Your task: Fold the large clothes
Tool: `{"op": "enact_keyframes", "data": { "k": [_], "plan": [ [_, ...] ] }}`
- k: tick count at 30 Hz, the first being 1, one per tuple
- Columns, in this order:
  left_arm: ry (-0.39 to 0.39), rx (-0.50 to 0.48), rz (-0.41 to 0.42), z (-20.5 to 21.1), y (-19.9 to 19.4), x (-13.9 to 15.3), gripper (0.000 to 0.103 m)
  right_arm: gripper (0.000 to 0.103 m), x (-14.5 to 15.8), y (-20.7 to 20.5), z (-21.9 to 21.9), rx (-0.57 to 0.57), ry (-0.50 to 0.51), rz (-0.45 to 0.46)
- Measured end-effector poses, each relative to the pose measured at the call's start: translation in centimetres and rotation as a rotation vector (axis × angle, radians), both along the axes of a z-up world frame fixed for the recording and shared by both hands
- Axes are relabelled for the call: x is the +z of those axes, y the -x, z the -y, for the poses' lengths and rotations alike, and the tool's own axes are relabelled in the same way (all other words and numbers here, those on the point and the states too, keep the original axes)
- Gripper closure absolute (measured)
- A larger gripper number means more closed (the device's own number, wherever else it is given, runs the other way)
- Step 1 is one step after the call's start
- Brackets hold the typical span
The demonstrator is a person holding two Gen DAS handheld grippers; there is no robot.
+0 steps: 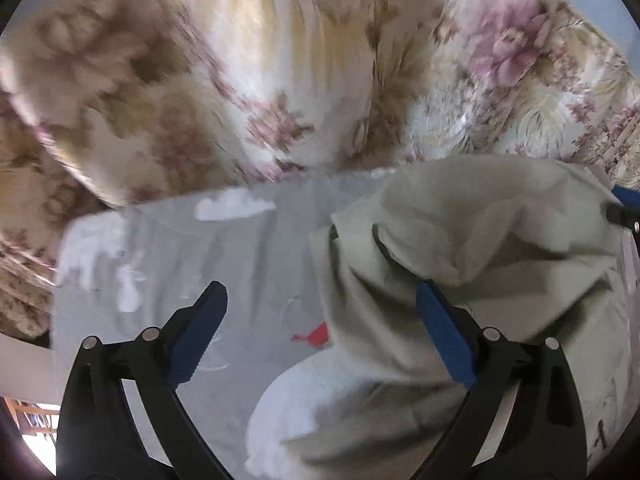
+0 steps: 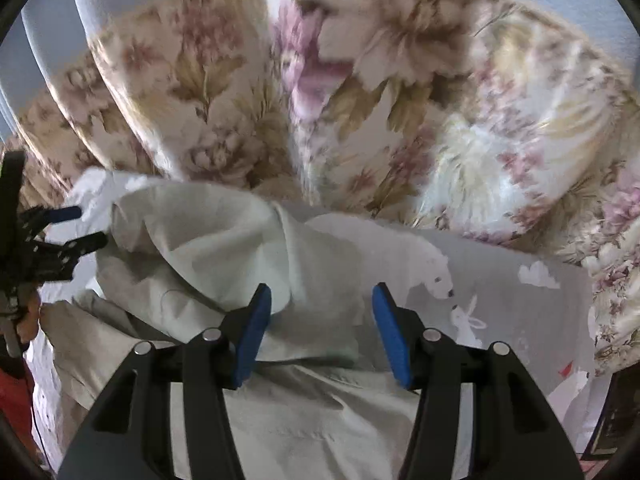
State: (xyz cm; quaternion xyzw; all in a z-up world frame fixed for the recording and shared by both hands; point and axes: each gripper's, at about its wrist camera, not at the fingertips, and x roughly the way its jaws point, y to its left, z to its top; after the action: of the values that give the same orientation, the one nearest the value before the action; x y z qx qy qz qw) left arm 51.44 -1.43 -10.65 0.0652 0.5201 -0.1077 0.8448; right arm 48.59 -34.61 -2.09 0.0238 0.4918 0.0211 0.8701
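Note:
A pale beige garment [image 2: 208,240] lies crumpled on a grey printed sheet [image 2: 520,304]. My right gripper [image 2: 320,292] hovers over the garment's middle. Its blue pads [image 2: 252,332] stand apart, and a raised fold of the cloth lies between and below them without being pinched. In the left wrist view the same garment [image 1: 480,232] fills the right half. My left gripper [image 1: 320,288] stands wide open at the garment's left edge, and its right finger [image 1: 444,336] is over the cloth. The left gripper [image 2: 92,228] also shows at the left edge of the right wrist view.
A bulky floral quilt [image 1: 160,80] is heaped behind the sheet [image 1: 200,260] and fills the far side in both views [image 2: 400,100]. The sheet carries a white bear print [image 2: 420,256]. The right gripper [image 1: 624,212] peeks in at the left view's right edge. A hand [image 2: 28,316] holds the left tool.

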Motion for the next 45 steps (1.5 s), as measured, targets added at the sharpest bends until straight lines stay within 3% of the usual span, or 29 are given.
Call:
{"op": "enact_keyframes", "data": {
  "k": [2, 3, 4, 6, 10, 15, 19, 21, 24, 28, 30, 32, 35, 37, 38, 39, 41, 45],
  "plan": [
    [0.051, -0.015, -0.071, 0.4, -1.3, -1.5, 0.04, 0.052, -0.9, -0.2, -0.5, 0.021, 0.015, -0.016],
    [0.085, -0.028, -0.108, 0.5, -1.7, -2.0, 0.072, 0.063, -1.1, -0.2, -0.7, 0.02, 0.028, -0.008],
    [0.139, -0.029, -0.165, 0.5, -2.1, -2.7, 0.085, 0.07, -1.3, -0.2, -0.8, 0.018, 0.03, 0.001],
    [0.172, -0.011, -0.177, 0.4, -2.2, -2.6, 0.096, 0.08, -1.6, -0.1, -0.6, 0.015, 0.0, 0.003],
    [0.271, -0.003, -0.102, -1.1, 0.4, 2.1, 0.098, 0.085, 0.1, 1.4, 0.1, 0.005, -0.036, 0.095],
    [0.372, -0.077, 0.051, -1.9, 7.7, 11.2, 0.099, 0.087, 5.3, 5.7, 1.6, 0.004, -0.197, 0.274],
    [0.406, -0.123, 0.057, -1.8, 14.7, 13.1, 0.098, 0.087, 7.8, 11.4, 1.7, 0.053, -0.262, 0.327],
    [0.368, -0.127, 0.05, -1.8, 18.9, 11.2, 0.098, 0.087, 7.3, 14.1, 1.4, 0.068, -0.242, 0.31],
    [0.218, -0.09, 0.036, -0.9, 22.7, 5.6, 0.097, 0.087, 3.6, 16.9, 1.0, 0.069, -0.157, 0.219],
    [0.185, -0.006, -0.103, -1.2, 22.4, -2.8, 0.094, 0.087, -3.2, 17.2, 0.7, 0.022, -0.016, 0.086],
    [0.178, 0.013, -0.092, -1.3, 22.2, -4.1, 0.091, 0.087, -5.4, 17.0, 0.4, 0.026, 0.001, 0.056],
    [0.177, 0.012, -0.084, -1.4, 22.6, -3.4, 0.089, 0.087, -6.0, 17.5, 0.5, 0.024, -0.012, 0.057],
    [0.098, 0.006, -0.024, -2.0, 24.4, -1.3, 0.064, 0.087, -4.1, 19.6, 1.3, 0.034, -0.069, 0.082],
    [0.037, 0.03, 0.036, -2.8, 25.7, 0.2, 0.024, 0.086, -2.2, 21.1, 1.6, 0.041, -0.095, 0.128],
    [0.01, 0.05, 0.075, -3.0, 25.9, 1.1, 0.02, 0.084, -1.3, 21.7, 1.6, 0.046, -0.115, 0.154],
    [-0.016, 0.068, 0.113, -3.3, 26.5, 1.7, 0.018, 0.075, -0.7, 22.0, 1.7, 0.048, -0.138, 0.177],
    [-0.027, 0.084, 0.131, -3.8, 26.7, 2.2, 0.018, 0.066, 0.0, 21.8, 1.2, 0.06, -0.171, 0.218],
    [-0.055, 0.102, 0.169, -3.4, 28.0, 1.8, 0.018, 0.065, -3.1, 19.3, -1.8, 0.093, -0.102, 0.172]
  ]
}}
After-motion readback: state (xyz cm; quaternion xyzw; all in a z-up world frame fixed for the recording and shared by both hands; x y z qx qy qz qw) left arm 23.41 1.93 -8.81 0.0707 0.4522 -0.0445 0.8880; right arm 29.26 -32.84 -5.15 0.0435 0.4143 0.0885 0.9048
